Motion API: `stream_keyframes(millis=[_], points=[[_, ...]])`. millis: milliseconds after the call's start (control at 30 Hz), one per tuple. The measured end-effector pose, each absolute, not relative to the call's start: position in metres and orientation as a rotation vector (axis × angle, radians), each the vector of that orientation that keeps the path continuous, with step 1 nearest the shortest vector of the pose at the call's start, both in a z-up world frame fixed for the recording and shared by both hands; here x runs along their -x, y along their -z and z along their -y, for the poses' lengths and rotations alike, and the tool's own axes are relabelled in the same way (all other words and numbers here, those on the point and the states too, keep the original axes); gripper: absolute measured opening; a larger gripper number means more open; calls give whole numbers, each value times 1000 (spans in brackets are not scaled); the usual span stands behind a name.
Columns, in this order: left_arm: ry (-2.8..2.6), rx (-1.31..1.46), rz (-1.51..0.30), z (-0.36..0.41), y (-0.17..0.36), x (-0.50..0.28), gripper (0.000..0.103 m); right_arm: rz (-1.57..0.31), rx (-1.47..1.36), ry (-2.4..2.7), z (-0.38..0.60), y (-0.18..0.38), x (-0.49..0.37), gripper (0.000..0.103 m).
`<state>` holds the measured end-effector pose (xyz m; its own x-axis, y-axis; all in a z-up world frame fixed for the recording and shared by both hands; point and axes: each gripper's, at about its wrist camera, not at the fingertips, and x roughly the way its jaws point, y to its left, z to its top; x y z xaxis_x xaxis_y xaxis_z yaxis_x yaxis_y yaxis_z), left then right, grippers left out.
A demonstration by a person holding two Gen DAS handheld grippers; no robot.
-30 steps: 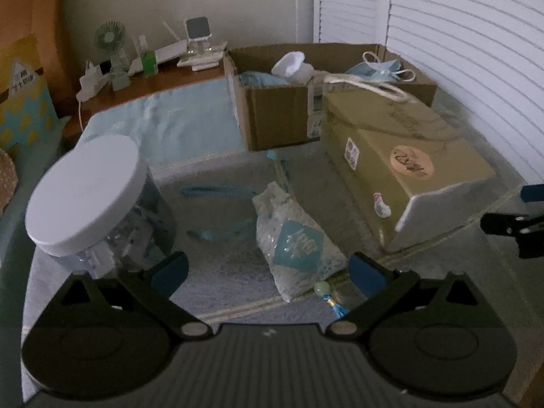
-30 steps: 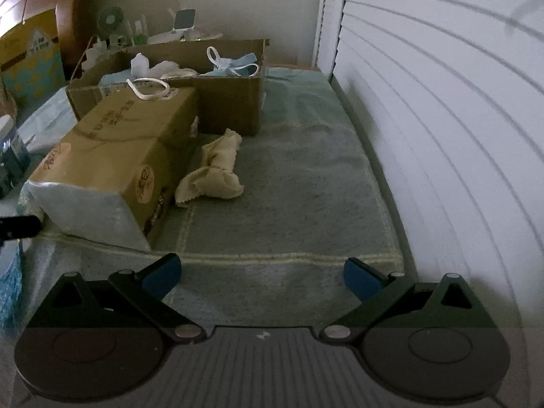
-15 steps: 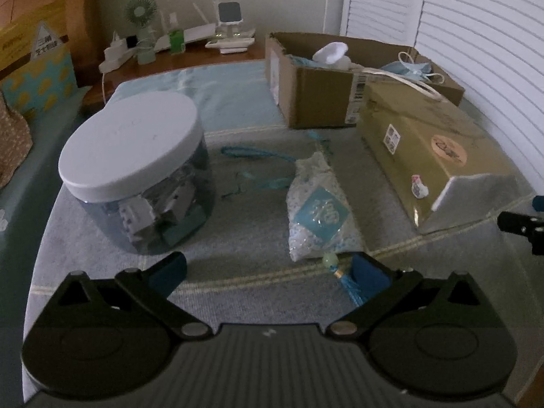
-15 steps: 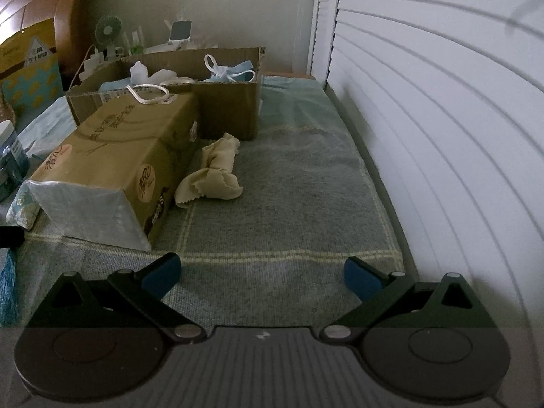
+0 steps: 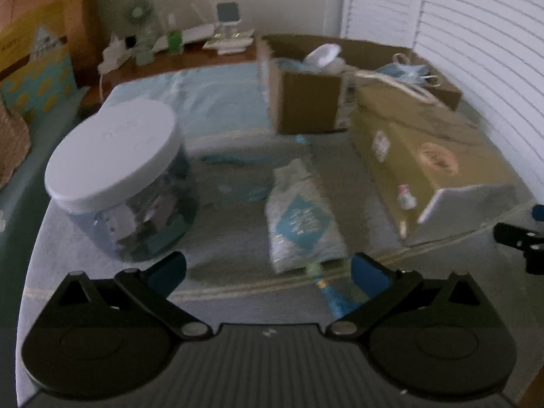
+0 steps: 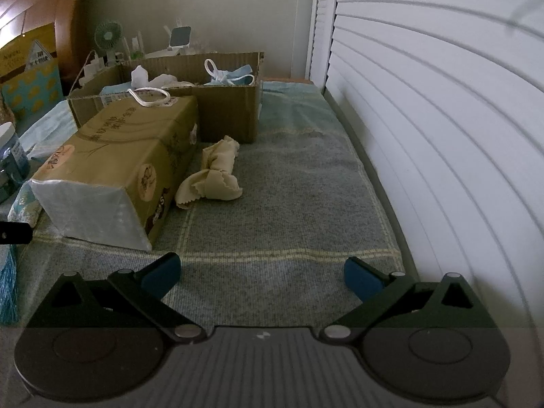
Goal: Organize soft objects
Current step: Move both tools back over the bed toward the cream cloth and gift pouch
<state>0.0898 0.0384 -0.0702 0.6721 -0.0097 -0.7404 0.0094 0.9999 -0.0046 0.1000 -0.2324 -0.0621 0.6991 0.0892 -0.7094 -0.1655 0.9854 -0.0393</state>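
Illegible print on tissue pack (image 6: 112,156)

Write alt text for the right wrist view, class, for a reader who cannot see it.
The right hand-held gripper is open and empty over a grey-green mat. Ahead on the mat lies a crumpled beige cloth, beside a long tan package, with an open cardboard box of soft items behind it. White slatted shutters fill the right side.

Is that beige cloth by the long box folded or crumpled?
Crumpled: the cloth lies bunched and twisted on the mat.
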Motion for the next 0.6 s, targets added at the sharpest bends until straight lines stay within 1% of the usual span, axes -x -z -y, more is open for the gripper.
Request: stream_keyframes(millis=[100, 200, 300, 367, 600], points=[[12, -64, -815, -26, 70, -96, 102, -775, 103, -149, 234, 63, -98, 103], [7, -61, -802, -23, 72, -101, 102, -768, 103, -148, 234, 63, -96, 103], [12, -64, -780, -22, 72, -102, 90, -765, 103, -148, 234, 63, -96, 103], [27, -56, -769, -21, 71, -102, 79, -762, 102, -148, 234, 63, -95, 103], [24, -66, -750, -19, 71, -105, 78, -774, 104, -147, 234, 61, -98, 103]])
